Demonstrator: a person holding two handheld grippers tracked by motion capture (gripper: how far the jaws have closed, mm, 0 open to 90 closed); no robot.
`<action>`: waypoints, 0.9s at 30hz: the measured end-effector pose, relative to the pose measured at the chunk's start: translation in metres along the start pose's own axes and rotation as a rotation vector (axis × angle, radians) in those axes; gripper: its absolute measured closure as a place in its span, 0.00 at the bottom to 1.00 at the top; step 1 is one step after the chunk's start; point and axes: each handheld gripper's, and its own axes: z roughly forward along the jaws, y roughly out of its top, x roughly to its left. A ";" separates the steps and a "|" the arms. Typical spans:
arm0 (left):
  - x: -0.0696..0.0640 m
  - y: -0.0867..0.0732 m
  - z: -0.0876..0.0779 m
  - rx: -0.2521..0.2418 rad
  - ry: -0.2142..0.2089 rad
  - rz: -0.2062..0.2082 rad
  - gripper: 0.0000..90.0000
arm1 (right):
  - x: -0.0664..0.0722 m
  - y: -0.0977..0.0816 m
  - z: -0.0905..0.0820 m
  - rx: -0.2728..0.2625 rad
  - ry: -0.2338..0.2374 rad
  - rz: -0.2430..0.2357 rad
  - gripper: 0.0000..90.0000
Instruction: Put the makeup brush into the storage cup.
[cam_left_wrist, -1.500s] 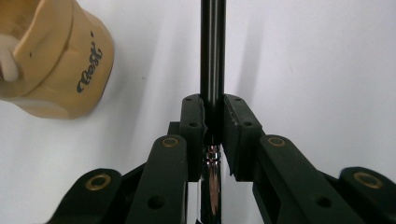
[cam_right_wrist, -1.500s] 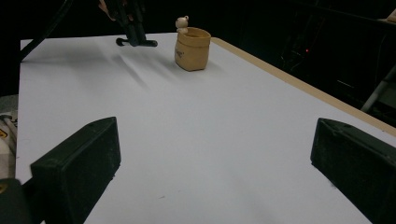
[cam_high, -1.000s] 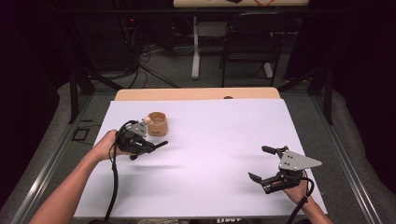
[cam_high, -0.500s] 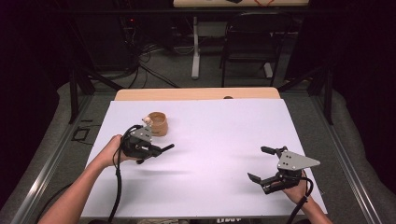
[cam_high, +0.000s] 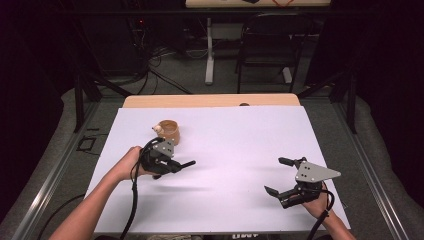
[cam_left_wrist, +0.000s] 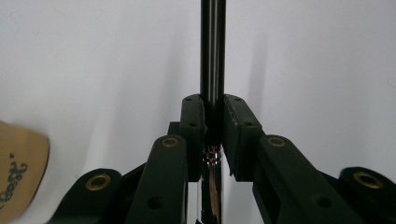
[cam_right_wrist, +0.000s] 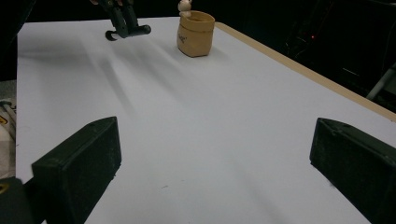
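My left gripper (cam_high: 172, 164) hovers over the left part of the white table (cam_high: 240, 135), shut on a thin dark pen (cam_high: 186, 163) that sticks out to the right. In the left gripper view the pads (cam_left_wrist: 194, 126) clamp the pen (cam_left_wrist: 213, 46) where its black barrel meets a chrome section. Just behind that gripper stands a tan paper-bag style cup (cam_high: 169, 131) with a small white figure on its rim, apart from it. My right gripper (cam_high: 276, 175) rests near the front right, open and with nothing between its fingers. Its own view has the cup (cam_right_wrist: 196, 33) and the left gripper (cam_right_wrist: 123, 23) far off.
A bare wooden strip (cam_high: 210, 101) runs along the table's far edge. Beyond it stand a dark chair (cam_high: 265, 45) and cables on the floor. A cable (cam_high: 132, 200) trails from the left gripper toward the front edge.
My left gripper has drifted toward the front and slightly right with the pen in it, leaving the cup behind. The right gripper has stayed where it was.
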 end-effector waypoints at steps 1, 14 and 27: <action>-0.001 0.002 0.002 0.000 -0.007 0.002 0.87 | 0.000 0.000 0.000 0.002 0.000 -0.001 0.02; -0.011 0.029 0.029 -0.097 -0.055 0.028 0.87 | 0.001 0.000 0.001 0.016 0.009 -0.006 0.02; -0.020 0.036 0.036 -0.184 -0.065 0.021 0.87 | 0.002 0.005 0.006 0.018 0.039 0.030 0.01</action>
